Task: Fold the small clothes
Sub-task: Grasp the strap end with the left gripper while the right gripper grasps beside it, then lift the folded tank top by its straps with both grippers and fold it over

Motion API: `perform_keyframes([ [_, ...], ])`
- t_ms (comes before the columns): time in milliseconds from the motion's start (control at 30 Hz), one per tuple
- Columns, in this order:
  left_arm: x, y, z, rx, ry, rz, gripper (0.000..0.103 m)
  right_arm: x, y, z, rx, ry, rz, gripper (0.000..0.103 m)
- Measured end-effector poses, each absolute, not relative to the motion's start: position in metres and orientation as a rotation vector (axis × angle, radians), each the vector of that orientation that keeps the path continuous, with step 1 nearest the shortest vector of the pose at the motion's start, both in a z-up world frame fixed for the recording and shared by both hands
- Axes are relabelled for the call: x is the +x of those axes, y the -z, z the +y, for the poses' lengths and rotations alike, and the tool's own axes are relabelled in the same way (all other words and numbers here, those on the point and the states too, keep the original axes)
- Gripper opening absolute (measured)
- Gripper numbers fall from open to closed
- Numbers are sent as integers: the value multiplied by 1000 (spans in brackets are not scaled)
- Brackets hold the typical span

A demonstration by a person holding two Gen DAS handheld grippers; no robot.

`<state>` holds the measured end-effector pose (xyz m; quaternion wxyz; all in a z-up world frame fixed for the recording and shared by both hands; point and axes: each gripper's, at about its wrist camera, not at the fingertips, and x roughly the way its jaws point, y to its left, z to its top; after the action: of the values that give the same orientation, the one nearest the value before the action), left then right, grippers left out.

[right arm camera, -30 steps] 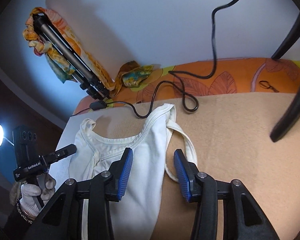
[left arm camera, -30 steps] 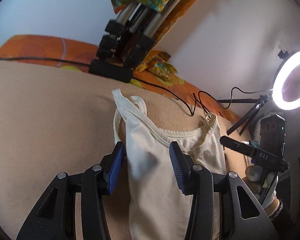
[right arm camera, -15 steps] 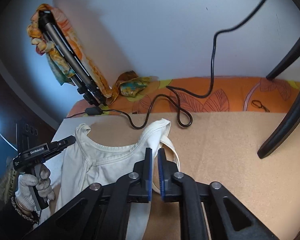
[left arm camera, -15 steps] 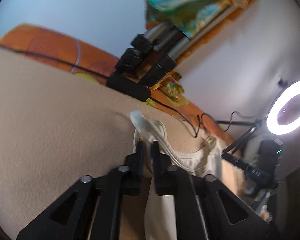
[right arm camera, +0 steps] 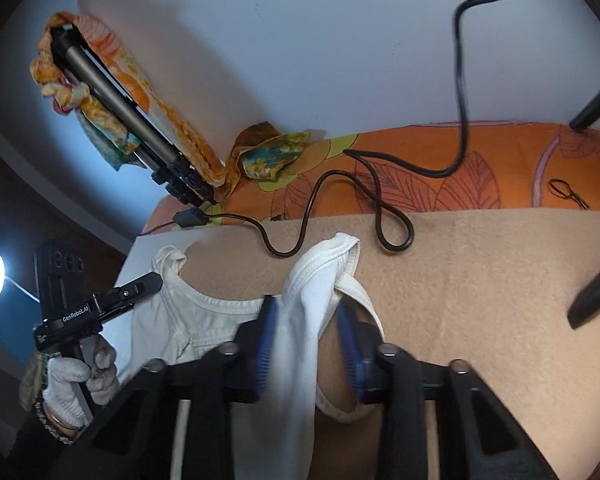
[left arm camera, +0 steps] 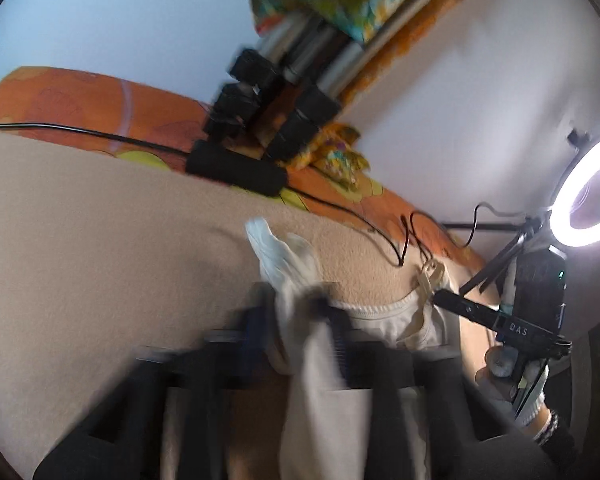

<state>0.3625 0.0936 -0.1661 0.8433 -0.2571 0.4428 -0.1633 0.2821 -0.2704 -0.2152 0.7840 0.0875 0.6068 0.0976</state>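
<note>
Garment: small white tank top (right arm camera: 300, 320), lying on tan blanket (right arm camera: 480, 280) over the bed; orange leaf-print sheet (right arm camera: 440, 176) behind it, black cable (right arm camera: 324, 208) looping just past the neckline.

R wrist view: right claw (right arm camera: 306, 348) spread apart, blue pads either side of a strap/shoulder section. Cloth runs up betw. the fingers but neither pad looks pressed into it, so not gripping. Strap bunched, stands up off the blanket.

L wrist view: heavy motion blur. Left claw (left arm camera: 296, 332) straddles the other shoulder strap of the top (left arm camera: 288, 268). Jaws appear somewhat apart w/ fabric betw. them, but blur too strong; can't tell if clenched or released. The right claw's handle, in a gloved hand (left arm camera: 532, 392), sits at frame right, near ring light (left arm camera: 588, 204).

Step in hand (my read): working the shoulder end, both claws at the straps, one per side. Fold not made; body of top lies long toward me, neckline end toward the wall.

Next move needs: firm pinch on both straps at matched height, then lift and carry shoulder end over toward the hem, keeping edges aligned. Risk: thin strap slips out; cable near neckline could snag. Tripod (right arm camera: 132, 120) well apart, no issue.
</note>
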Motion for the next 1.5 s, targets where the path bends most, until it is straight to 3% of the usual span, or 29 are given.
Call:
perform_keyframes([
  [33, 362, 166, 93, -542, 346, 926, 6, 283, 217, -266, 167, -218, 1310, 8],
  [67, 361, 164, 92, -543, 350, 916, 6, 283, 217, -261, 152, -230, 1311, 6],
  [533, 311, 98, 93, -520, 428, 796, 6, 256, 142, -240, 112, -320, 1171, 4],
  [933, 224, 63, 74, -434, 454, 772, 6, 171, 73, -208, 58, -385, 1143, 3],
  [1500, 125, 104, 45, -301, 470, 895, 6, 47, 93, -185, -114, -368, 1215, 3],
])
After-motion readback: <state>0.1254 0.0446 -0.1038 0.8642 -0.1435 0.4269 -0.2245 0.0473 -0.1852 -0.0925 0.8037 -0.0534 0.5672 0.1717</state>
